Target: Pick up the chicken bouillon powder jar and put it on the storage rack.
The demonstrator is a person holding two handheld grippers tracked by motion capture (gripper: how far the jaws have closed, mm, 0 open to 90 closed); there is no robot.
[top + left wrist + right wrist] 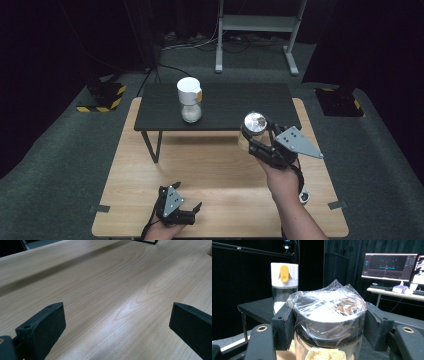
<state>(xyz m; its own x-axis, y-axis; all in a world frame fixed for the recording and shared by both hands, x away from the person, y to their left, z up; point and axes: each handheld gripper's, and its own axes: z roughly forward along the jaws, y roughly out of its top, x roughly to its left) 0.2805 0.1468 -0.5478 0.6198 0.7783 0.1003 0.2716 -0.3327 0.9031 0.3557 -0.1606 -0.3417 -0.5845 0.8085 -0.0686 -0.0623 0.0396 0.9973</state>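
Right tongs (256, 136) pinch a jar (329, 322) at its neck, one jaw on each side. The jar top is wrapped in clear film (329, 302); a tan, crumbly powder shows through the glass below. In the high view the jar (251, 129) is held off the tabletop (200, 165), over its far right part, just in front of the near edge of the black stand (225, 102), and it looks slightly tilted.

Left tongs (186, 200) rest low at the near edge of the tabletop, jaws spread wide, nothing between them. The left gripper view shows bare wood (105, 290) between the two pads.

A second jar with a white lid (189, 100) sits upright on the black stand, left of centre, well apart from the held jar. White powder fills its lower part. In the right gripper view its lid carries an orange tab (284, 273), and it stands beyond and left of the held jar.

Progress, as judged:
- Grasp of the film-topped jar: done, grip looks firm.
- Lift clear of the tabletop: done.
- Placement: not yet done. Likely goal is the stand, beside the white-lidded jar, though this is a guess.
- Left tongs idle; no part for them so far.
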